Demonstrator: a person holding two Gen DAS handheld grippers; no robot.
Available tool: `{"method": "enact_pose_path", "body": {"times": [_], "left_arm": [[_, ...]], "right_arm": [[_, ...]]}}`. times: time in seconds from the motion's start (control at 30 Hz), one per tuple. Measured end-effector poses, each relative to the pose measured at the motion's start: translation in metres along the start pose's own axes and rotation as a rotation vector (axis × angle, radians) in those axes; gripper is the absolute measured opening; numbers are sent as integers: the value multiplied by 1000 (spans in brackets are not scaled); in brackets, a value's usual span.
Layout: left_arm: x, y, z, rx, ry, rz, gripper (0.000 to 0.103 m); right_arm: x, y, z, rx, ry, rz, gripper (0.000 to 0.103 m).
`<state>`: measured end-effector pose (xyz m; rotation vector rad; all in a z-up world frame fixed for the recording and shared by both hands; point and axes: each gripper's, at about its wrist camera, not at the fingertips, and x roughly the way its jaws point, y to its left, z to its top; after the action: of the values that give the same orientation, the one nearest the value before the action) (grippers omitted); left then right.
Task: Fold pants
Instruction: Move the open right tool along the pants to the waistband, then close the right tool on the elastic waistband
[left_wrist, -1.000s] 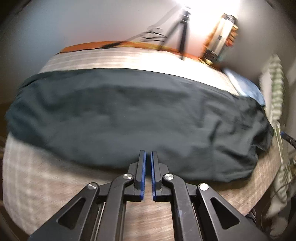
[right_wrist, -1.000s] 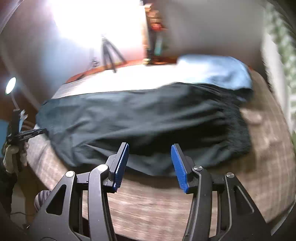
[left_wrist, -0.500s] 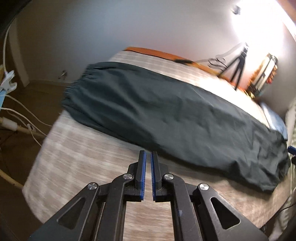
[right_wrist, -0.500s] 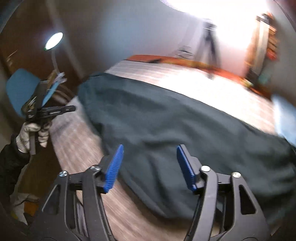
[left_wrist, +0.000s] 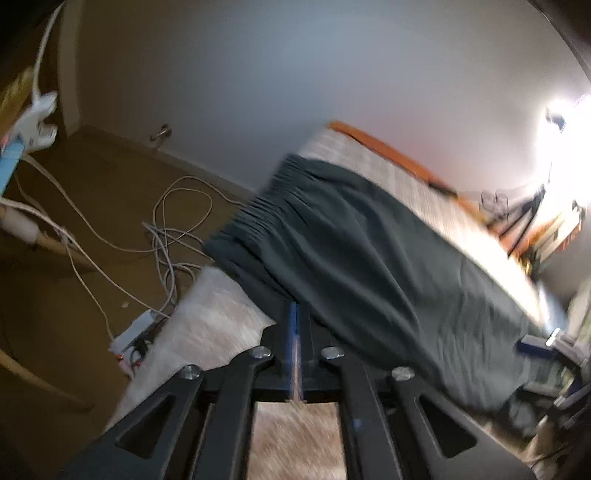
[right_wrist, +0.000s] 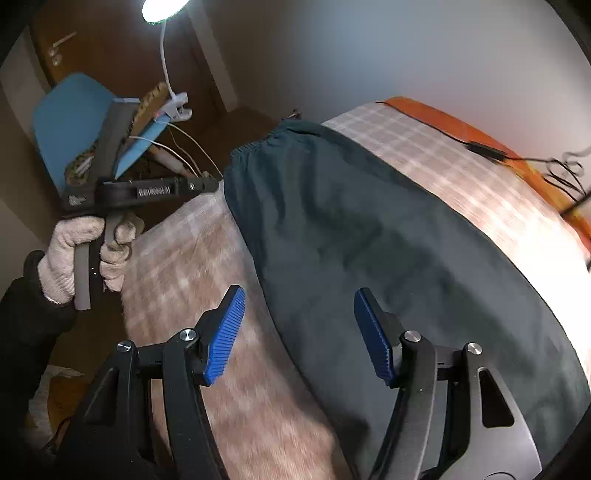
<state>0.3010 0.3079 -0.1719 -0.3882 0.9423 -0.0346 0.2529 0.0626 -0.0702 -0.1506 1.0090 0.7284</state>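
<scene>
Dark green pants (left_wrist: 369, 258) lie stretched along a bed with a checked cover (left_wrist: 218, 325), their gathered waistband (left_wrist: 258, 214) at the left end. My left gripper (left_wrist: 297, 308) is shut with nothing in it, its tips at the pants' near edge close to the waistband. In the right wrist view the pants (right_wrist: 369, 240) run from upper left to lower right. My right gripper (right_wrist: 297, 299) hangs open above their near edge, one finger over the cover (right_wrist: 177, 273) and one over the cloth. A gloved hand (right_wrist: 70, 254) holds the left gripper (right_wrist: 212, 184) by the waistband corner.
White cables (left_wrist: 166, 229) and a power strip (left_wrist: 129, 339) lie on the brown floor left of the bed. A blue chair (right_wrist: 70, 122) and a clip lamp (right_wrist: 162, 7) stand beyond the bed's corner. An orange strip (right_wrist: 461, 125) and a tripod (left_wrist: 524, 218) line the far side.
Both grippers have swept left along the bed to the pants' waistband end and rolled. The right jaws have spread wider. The left jaws stayed shut.
</scene>
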Motion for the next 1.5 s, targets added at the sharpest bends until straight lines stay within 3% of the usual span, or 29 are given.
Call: {"method": "enact_pose_path", "body": {"times": [0.1, 0.23, 0.37, 0.43, 0.57, 0.73, 0.9, 1.07, 1.33, 1.37, 1.4, 1.43, 1.47, 1.5], "left_arm": [[0, 13, 11, 0, -29, -1, 0], [11, 19, 20, 24, 7, 30, 0], [11, 38, 23, -45, -52, -29, 0], [12, 42, 25, -53, -73, -11, 0], [21, 57, 30, -84, -55, 1, 0], [37, 76, 29, -83, 26, 18, 0], [62, 84, 28, -94, 116, -38, 0], [64, 87, 32, -128, 105, -127, 0], [58, 80, 38, -171, 66, -279, 0], [57, 77, 38, -178, 64, -288, 0], [57, 75, 38, -180, 60, -303, 0], [56, 73, 38, -173, 61, -307, 0], [56, 70, 38, -160, 60, -293, 0], [56, 69, 37, -155, 59, -282, 0]], "right_arm": [[12, 2, 11, -15, 7, -1, 64], [26, 4, 24, -14, 9, -12, 64], [39, 6, 39, -10, 9, -21, 64], [45, 9, 46, -18, 10, -18, 64], [56, 20, 63, -38, 2, -16, 64], [74, 33, 86, -14, -3, 30, 64], [98, 32, 104, 28, 19, 31, 65], [113, 29, 109, 49, 29, 47, 74], [135, 41, 104, -32, 40, -25, 73], [137, 41, 104, -28, 43, -24, 61], [141, 39, 104, -16, 54, -20, 33], [146, 35, 104, 6, 74, -9, 20], [149, 33, 105, 21, 79, -3, 8], [150, 31, 105, 35, 74, 11, 7]]}}
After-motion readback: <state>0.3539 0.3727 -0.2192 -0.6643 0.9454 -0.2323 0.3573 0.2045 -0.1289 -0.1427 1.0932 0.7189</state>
